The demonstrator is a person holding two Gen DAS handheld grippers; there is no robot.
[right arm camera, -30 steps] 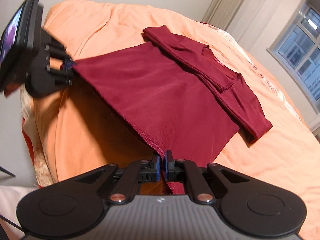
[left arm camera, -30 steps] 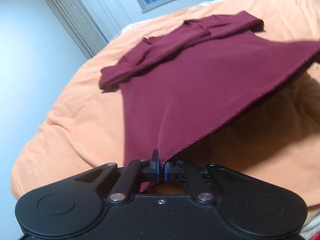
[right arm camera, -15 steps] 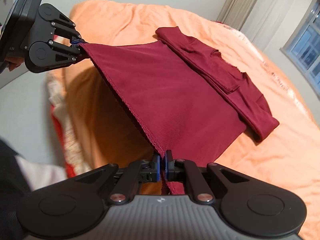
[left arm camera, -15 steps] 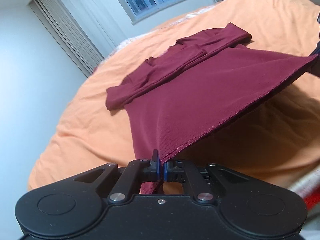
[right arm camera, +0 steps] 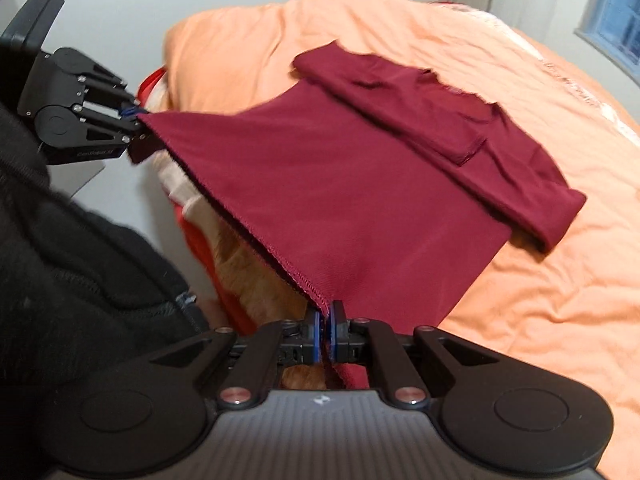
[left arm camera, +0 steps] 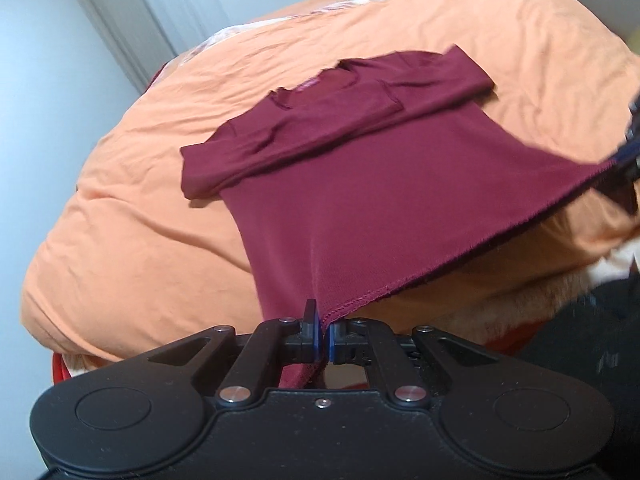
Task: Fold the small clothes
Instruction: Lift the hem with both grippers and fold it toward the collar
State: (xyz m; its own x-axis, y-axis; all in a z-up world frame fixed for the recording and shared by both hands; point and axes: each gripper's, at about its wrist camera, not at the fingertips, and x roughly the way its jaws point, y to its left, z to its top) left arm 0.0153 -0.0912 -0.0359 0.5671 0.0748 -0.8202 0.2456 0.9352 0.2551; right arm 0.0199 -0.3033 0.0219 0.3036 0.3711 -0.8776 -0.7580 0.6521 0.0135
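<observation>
Both ends of the hem are travelling back toward the person now. The left gripper (left arm camera: 324,334) has pulled off the edge of the orange bedspread (left arm camera: 132,240), and the right gripper (right arm camera: 325,330) has come back with it, so a dark sleeve (right arm camera: 80,248) fills the near-left of the right wrist view. The maroon shirt (left arm camera: 392,200) has slid along the cover; more of its folded sleeves and neckline shows, and red bedding (right arm camera: 200,248) peeks out under the raised hem.

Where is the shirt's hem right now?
In both views the hem hangs stretched above the bed's near edge, pinched at its corners by the left tongs and right tongs.
</observation>
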